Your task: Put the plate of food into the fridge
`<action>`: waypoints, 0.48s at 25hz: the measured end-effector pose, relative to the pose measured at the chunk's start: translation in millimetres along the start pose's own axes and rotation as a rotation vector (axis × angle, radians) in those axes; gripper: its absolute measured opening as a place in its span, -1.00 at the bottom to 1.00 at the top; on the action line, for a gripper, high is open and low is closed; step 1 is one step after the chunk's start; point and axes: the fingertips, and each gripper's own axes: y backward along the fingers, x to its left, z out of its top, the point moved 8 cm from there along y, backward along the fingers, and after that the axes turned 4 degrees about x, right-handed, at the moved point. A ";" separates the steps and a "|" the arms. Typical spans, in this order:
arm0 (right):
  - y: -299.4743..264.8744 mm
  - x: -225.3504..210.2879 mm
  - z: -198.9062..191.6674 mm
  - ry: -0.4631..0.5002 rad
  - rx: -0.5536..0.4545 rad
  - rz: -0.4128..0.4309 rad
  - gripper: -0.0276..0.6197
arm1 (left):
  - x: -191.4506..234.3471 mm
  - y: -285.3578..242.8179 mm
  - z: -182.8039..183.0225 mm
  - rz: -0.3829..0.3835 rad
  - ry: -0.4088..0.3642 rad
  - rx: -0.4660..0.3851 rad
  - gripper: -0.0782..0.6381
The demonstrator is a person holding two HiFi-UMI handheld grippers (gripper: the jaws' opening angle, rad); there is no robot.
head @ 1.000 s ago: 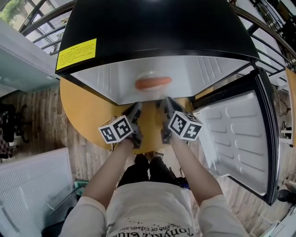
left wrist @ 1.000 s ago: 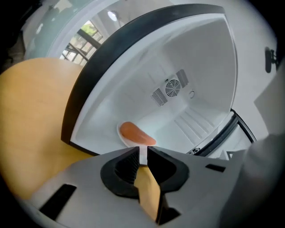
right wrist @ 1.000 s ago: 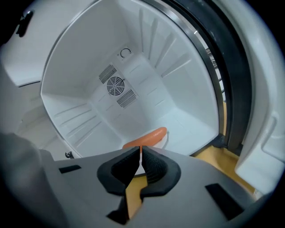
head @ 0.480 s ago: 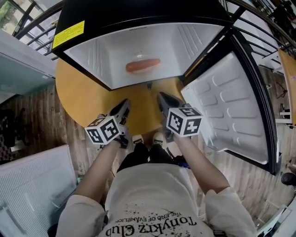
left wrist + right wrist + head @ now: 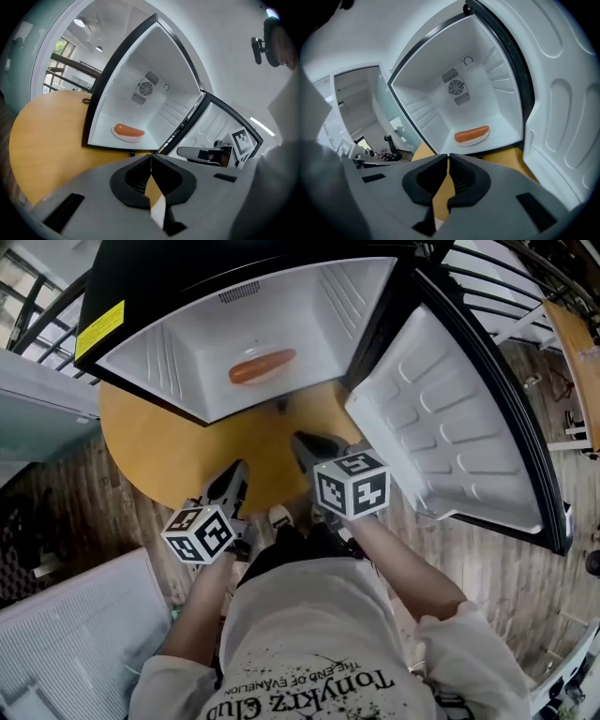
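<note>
Jaws of left gripper (image 5: pixel 151 158) & right gripper (image 5: pixel 447 157) are pressed together at the tips, nothing betw. them. Plate of food (image 5: pixel 262 366), a sausage on what looks like a pale plate, sits inside the fridge (image 5: pixel 178 362), ahead of both grippers and well apart. Fridge door (image 5: pixel 450 418) stands open to the right gripper's right.

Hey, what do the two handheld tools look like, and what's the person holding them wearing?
Both the left tool and right tool have grey bodies with black ridged jaw pads and carry a white cube printed with black square markers. The person wears a white short-sleeved T-shirt with black lettering.
</note>
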 end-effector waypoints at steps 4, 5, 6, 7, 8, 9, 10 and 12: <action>0.2 0.4 4.1 -0.012 0.002 0.019 -0.81 | -1.0 3.8 2.3 0.025 -0.038 0.007 -0.71; 1.3 2.0 4.8 -0.008 -0.001 0.019 -0.81 | -3.2 5.6 3.3 0.029 -0.048 0.006 -0.71; 2.3 4.4 5.5 0.001 -0.004 0.018 -0.81 | -5.6 7.8 4.3 0.031 -0.056 0.003 -0.71; 3.4 7.4 6.1 0.014 -0.006 0.016 -0.81 | -8.1 10.4 5.2 0.032 -0.061 -0.001 -0.71; 4.7 10.6 6.8 0.027 -0.008 0.015 -0.81 | -10.8 13.1 5.8 0.031 -0.063 -0.006 -0.71; 6.3 13.7 7.3 0.036 -0.011 0.017 -0.81 | -13.5 15.7 6.1 0.031 -0.064 -0.009 -0.71; 8.2 16.5 7.5 0.038 -0.015 0.023 -0.81 | -16.2 18.0 6.0 0.031 -0.065 -0.011 -0.71; 11.8 20.4 5.8 0.020 -0.017 0.044 -0.81 | -21.1 22.3 5.1 0.032 -0.072 -0.013 -0.71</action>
